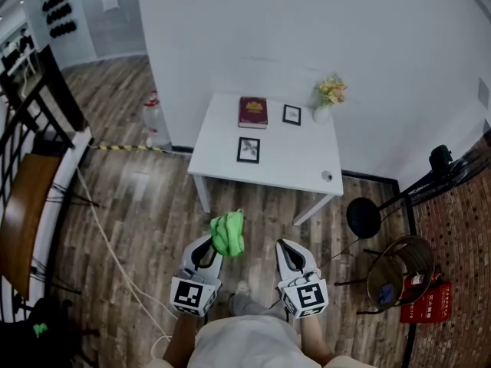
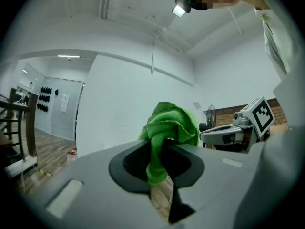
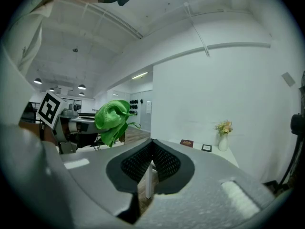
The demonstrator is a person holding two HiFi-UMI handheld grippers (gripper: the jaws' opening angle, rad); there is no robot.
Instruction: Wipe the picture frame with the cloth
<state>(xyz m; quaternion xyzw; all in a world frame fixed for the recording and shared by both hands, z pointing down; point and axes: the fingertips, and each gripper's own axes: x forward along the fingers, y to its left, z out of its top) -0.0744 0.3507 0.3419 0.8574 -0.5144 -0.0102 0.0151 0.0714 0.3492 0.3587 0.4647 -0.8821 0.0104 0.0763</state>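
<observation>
While we stand back from the table [image 1: 307, 163], our left gripper [image 1: 215, 241] has its jaws clamped on the green cloth [image 1: 229, 233], which bunches above them. Just beside it, our right gripper [image 1: 287, 248] has its jaws pressed together with nothing between. Farther off, a picture frame [image 1: 248, 149] lies flat mid-table. A smaller frame [image 1: 291, 114] sits behind it, between a red book [image 1: 253, 112] and a vase of flowers [image 1: 328, 98].

Green cloth [image 1: 228, 234] in left tongs [image 1: 210, 247]

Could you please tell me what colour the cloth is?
Bright green cloth; clearest in the left gripper view.
</observation>
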